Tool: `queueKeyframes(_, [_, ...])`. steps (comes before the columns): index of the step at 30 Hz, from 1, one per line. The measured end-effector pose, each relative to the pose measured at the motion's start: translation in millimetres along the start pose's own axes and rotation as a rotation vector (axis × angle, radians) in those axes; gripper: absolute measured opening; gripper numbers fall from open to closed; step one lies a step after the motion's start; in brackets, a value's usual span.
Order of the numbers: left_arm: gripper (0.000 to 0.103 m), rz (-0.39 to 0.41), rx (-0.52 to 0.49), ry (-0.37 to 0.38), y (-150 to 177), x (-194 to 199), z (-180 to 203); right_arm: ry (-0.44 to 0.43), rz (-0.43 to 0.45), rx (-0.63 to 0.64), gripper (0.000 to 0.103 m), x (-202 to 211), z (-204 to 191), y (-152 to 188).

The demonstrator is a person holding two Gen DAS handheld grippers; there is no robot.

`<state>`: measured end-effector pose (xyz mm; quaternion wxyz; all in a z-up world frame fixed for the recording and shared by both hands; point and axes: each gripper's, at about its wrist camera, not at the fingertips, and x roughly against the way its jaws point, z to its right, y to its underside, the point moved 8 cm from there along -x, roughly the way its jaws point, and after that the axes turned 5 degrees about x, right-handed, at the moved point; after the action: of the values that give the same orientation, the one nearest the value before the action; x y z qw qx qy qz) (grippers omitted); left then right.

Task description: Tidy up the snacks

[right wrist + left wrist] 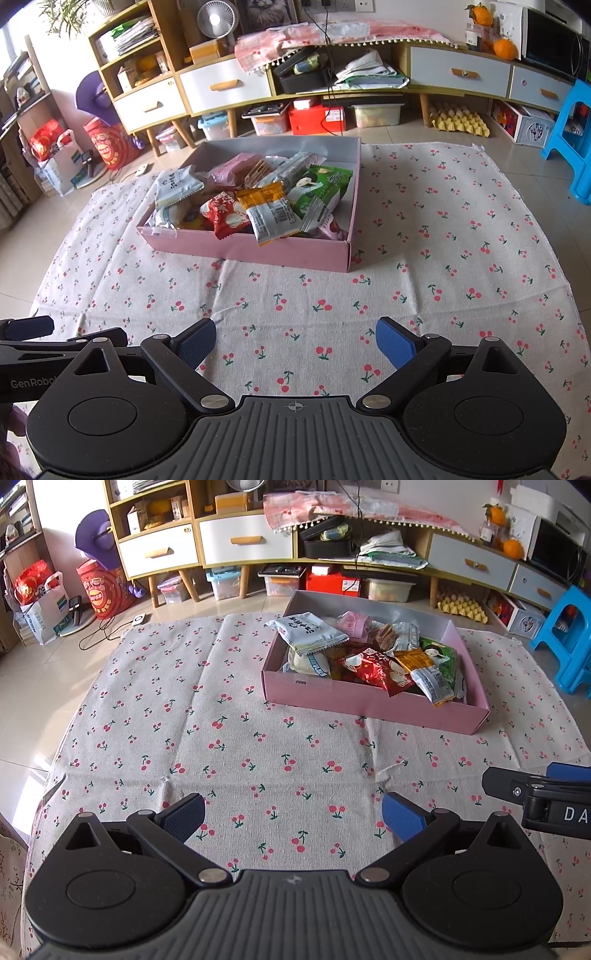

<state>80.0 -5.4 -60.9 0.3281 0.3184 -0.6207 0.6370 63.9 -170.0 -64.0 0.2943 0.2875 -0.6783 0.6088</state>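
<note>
Both grippers stand with jaws spread wide and nothing between the pads. Left gripper (pixel 293 818): blue pads well apart, only cherry-print cloth (pixel 221 738) visible in the gap. Right gripper (pixel 295 343): same posture, pads apart over bare cloth, not touching it as far as can be seen. Each wrist view catches a slice of the other tool at its edge; in the left view the right gripper is cut off by the frame, so only one black finger and part of a white label show. In the right view the left gripper is likewise clipped, its lettering partly readable.

Pink box (pixel 258 254) sits on the cloth ahead of both grippers, well apart from them, open at the top. Snack packets fill it in a loose heap: white packet (pixel 177 186) at the left end, red packet (pixel 225 216), orange-and-silver packet (pixel 271 214) overhanging the near wall, green packet (pixel 321 188) toward the right. Lower packets are buried; their print cannot be read. Near wall hides the box floor.

Beyond the cloth: low wooden cabinet (pixel 225 86) with white drawers, bins beneath, blue stool (pixel 569 147) cut off at the right edge.
</note>
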Motion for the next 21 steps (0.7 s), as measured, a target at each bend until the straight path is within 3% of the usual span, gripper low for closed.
queueKeyframes(21, [0.102,0.006,-0.009,-0.012,0.1,0.4,-0.3,0.000,-0.002,0.002,0.095,-0.8,-0.5,0.9])
